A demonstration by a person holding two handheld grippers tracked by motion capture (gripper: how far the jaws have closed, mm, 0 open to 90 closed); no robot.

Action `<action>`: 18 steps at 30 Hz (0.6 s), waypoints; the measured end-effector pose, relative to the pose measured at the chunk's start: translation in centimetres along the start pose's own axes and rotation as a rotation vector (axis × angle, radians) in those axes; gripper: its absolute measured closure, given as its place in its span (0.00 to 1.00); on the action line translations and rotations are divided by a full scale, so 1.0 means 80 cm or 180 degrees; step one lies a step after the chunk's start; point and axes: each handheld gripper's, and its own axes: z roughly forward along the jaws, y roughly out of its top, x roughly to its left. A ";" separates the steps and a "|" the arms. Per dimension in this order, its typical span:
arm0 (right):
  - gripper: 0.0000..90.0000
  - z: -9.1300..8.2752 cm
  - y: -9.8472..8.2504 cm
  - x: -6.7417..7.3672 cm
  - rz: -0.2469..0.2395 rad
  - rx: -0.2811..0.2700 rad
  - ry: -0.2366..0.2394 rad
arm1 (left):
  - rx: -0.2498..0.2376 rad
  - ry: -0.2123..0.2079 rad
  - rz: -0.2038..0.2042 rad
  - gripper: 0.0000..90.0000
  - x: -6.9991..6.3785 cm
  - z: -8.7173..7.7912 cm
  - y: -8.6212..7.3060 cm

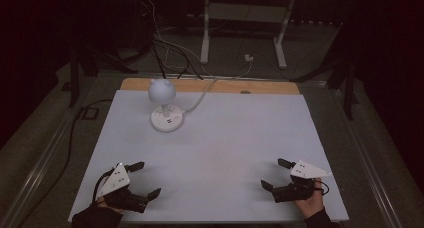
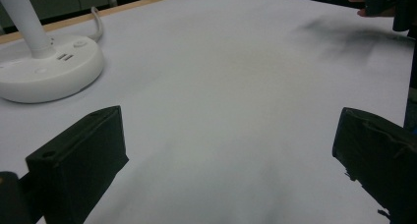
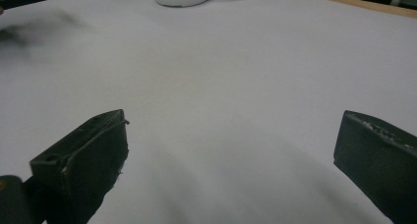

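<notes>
Lamp (image 1: 163, 105) stands upright at the far left of the white surface (image 1: 225, 148), its cord trailing off the back edge toward the sockets. Left tool (image 1: 144, 179) and right tool (image 1: 276, 174) rest wide apart at the near corners, empty, well away from it, seemingly poised before any reach.

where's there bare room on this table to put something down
Most of the white table top is bare: the whole middle between the left gripper and right gripper, and the far right half up to the wooden edge. Only the far left is taken, by the lamp and its cord.
</notes>
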 end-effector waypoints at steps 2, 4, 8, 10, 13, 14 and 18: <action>0.00 0.000 0.000 0.000 -0.0001 0.0022 0.0002 | 0.0001 -0.0006 0.0008 0.00 0.000 0.000 0.000; 0.00 0.000 0.000 0.000 -0.0002 0.0025 -0.0006 | 0.0004 -0.0004 0.0023 0.00 -0.001 0.000 0.001; 0.00 0.000 0.000 0.000 -0.0004 0.0015 -0.0003 | -0.0002 -0.0008 0.0026 0.00 -0.001 0.000 0.001; 0.00 0.000 0.000 0.000 0.0004 0.0023 -0.0002 | -0.0003 -0.0008 0.0026 0.00 -0.001 -0.001 0.001; 0.00 0.000 -0.001 -0.001 0.0019 0.0031 0.0004 | -0.0002 -0.0014 0.0025 0.00 -0.001 0.000 0.001; 0.00 0.000 -0.001 -0.001 0.0019 0.0031 -0.0001 | -0.0001 -0.0016 0.0025 0.00 -0.002 0.000 0.001; 0.00 0.000 -0.001 -0.003 0.0028 0.0032 -0.0019 | 0.0003 -0.0023 0.0024 0.00 -0.002 0.000 0.001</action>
